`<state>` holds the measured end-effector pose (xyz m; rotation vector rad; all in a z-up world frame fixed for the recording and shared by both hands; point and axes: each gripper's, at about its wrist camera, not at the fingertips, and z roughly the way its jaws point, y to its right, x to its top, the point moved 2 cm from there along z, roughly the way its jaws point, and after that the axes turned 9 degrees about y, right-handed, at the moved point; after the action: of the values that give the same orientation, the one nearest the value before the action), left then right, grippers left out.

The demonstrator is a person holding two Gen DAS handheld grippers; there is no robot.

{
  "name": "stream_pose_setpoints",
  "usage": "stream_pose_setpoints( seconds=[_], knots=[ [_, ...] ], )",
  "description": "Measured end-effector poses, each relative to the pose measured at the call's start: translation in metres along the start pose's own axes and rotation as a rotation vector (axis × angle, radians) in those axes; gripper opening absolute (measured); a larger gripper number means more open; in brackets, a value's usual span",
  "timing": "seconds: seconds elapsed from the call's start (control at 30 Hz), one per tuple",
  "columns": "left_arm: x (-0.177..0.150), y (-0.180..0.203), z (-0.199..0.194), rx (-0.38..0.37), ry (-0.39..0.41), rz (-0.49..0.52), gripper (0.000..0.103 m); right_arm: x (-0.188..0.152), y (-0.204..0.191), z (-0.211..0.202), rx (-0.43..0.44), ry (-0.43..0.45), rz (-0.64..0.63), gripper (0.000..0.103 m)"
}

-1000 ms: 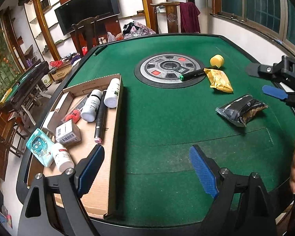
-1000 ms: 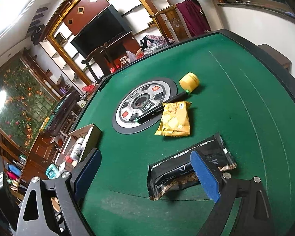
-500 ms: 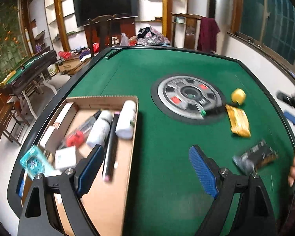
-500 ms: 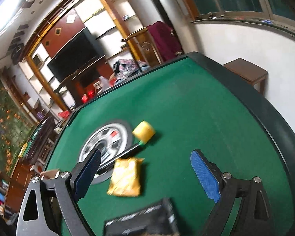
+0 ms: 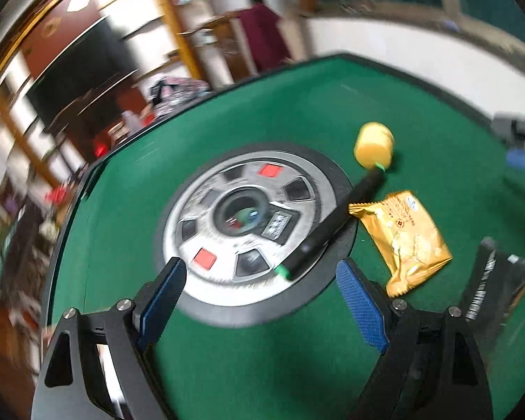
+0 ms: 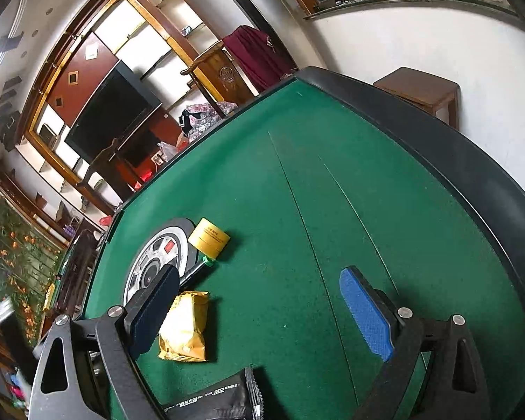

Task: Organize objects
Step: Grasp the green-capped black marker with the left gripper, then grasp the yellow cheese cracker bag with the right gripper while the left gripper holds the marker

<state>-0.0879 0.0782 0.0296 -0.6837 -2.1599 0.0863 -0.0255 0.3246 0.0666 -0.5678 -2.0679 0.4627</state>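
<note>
Surface: green felt table (image 5: 248, 378) with a dark raised rim; blurred shelving and a dark television screen (image 6: 112, 119) fill the upper left of both views.
Black marker (image 5: 332, 227): lies diagonally at centre right of the left wrist view, its lower green-tipped end on the round dial, its upper end touching the yellow jar. In the right wrist view only its upper end (image 6: 196, 269) shows, at centre left.
Yellow jar (image 5: 373, 145): lies on its side on the felt, upper right of the dial; seen at centre left in the right wrist view (image 6: 209, 238).
Golden snack packet (image 5: 407, 241): flat on the felt, just right of the marker; in the right wrist view (image 6: 185, 325) it lies at lower left, partly behind the near left finger.
Black foil packet (image 5: 490, 294): at the right edge of the left wrist view, beside the golden packet; in the right wrist view (image 6: 220, 402) it lies at the bottom edge.
Round dial (image 5: 248, 224): grey and black disc with red squares, set in the table's middle.
Left gripper (image 5: 259, 301): jaws spread wide, nothing between the blue pads; it hangs above the near edge of the dial, with the marker's green tip between the fingers in the picture.
Right gripper (image 6: 259, 309): jaws spread wide, bare felt between the pads, nothing grasped.
</note>
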Motion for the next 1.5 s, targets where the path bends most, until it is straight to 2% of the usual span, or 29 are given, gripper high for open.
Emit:
stream_pose_setpoints(
  seconds=[0.07,0.23,0.3,0.37,0.4,0.47,0.5,0.53,0.57,0.7,0.9,1.1,1.23,1.3,1.33,1.37,1.4,1.5],
  knots=[
    [0.005,0.009,0.016,-0.05,-0.024,0.045,0.085,0.001,0.0,0.001,-0.003,-0.001,0.002,0.096],
    [0.009,0.025,0.05,-0.099,-0.067,0.111,0.084,-0.001,0.003,0.007,-0.011,-0.023,0.015,0.096],
    [0.012,0.024,0.054,-0.109,-0.061,0.086,0.082,-0.002,0.003,0.01,-0.016,-0.031,0.022,0.096],
    [0.012,0.019,0.059,-0.13,-0.098,0.019,0.077,-0.003,0.004,0.012,-0.019,-0.038,0.023,0.096],
    [0.012,0.017,0.059,-0.147,-0.109,-0.006,0.072,-0.003,0.004,0.013,-0.021,-0.042,0.022,0.096],
    [0.011,0.019,0.056,-0.225,-0.119,-0.047,0.038,-0.005,0.003,0.015,-0.025,-0.053,0.016,0.096],
    [0.01,0.021,0.054,-0.238,-0.121,-0.052,0.03,-0.006,0.002,0.016,-0.026,-0.058,0.013,0.096],
    [0.009,0.026,0.049,-0.227,-0.122,-0.037,0.016,-0.007,0.002,0.018,-0.03,-0.067,0.008,0.096],
    [0.008,0.03,0.047,-0.219,-0.121,-0.026,0.014,-0.008,0.001,0.019,-0.032,-0.072,0.005,0.096],
    [-0.004,0.035,0.034,-0.246,-0.127,-0.041,0.014,-0.011,0.0,0.02,-0.035,-0.077,-0.009,0.096],
    [-0.031,0.019,0.006,-0.252,-0.157,-0.108,0.014,-0.014,0.0,0.021,-0.028,-0.088,0.003,0.096],
    [-0.031,0.033,-0.001,-0.171,-0.128,-0.088,0.016,-0.019,-0.007,0.024,-0.028,-0.099,-0.022,0.096],
    [-0.028,0.047,0.002,-0.075,-0.058,-0.014,0.025,-0.021,-0.011,0.023,-0.028,-0.09,-0.052,0.096],
    [-0.028,0.047,0.0,-0.066,-0.053,-0.031,0.026,-0.02,-0.013,0.022,-0.034,-0.079,-0.072,0.096],
    [-0.029,0.045,0.0,-0.077,-0.06,-0.053,0.026,-0.021,-0.013,0.022,-0.036,-0.075,-0.08,0.096],
    [-0.03,0.041,-0.002,-0.096,-0.071,-0.082,0.017,-0.021,-0.013,0.022,-0.039,-0.074,-0.085,0.096],
    [-0.032,0.037,-0.002,-0.113,-0.083,-0.107,0.014,-0.021,-0.014,0.023,-0.039,-0.075,-0.088,0.096],
    [-0.043,0.025,-0.014,-0.122,-0.08,-0.162,0.014,-0.023,-0.015,0.026,-0.043,-0.083,-0.099,0.096]
  ],
)
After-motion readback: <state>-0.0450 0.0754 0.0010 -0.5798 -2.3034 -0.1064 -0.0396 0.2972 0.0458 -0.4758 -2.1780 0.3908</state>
